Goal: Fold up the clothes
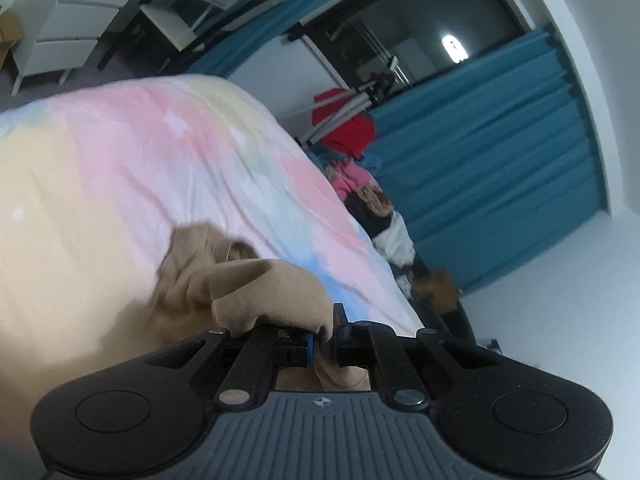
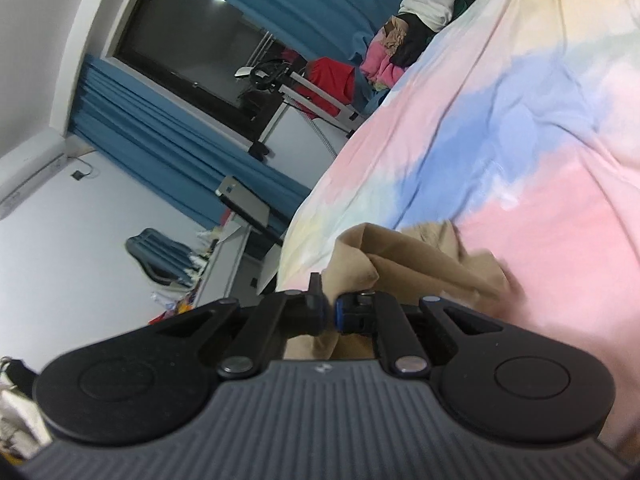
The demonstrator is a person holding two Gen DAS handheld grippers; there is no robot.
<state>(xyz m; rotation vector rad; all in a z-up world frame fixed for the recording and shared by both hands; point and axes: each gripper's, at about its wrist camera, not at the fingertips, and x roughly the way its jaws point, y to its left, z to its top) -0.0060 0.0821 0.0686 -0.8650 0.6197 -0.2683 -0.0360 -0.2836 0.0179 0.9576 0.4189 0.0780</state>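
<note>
A tan garment [image 1: 224, 280] lies bunched on the pastel tie-dye bedsheet [image 1: 120, 168]. My left gripper [image 1: 323, 342] is shut on a fold of the tan garment, which drapes over its left finger. In the right wrist view the same tan garment [image 2: 408, 264] shows crumpled on the bedsheet [image 2: 520, 120]. My right gripper [image 2: 330, 310] is shut on its edge, with cloth pinched between the blue-tipped fingers. Both views are tilted and partly blurred.
A pile of mixed clothes [image 1: 372, 200] lies along the bed's far edge, also in the right wrist view [image 2: 404, 48]. Blue curtains [image 1: 500, 160], a dark window [image 2: 192, 52], a red item on a rack [image 1: 352, 128] and white drawers [image 1: 68, 28] surround the bed.
</note>
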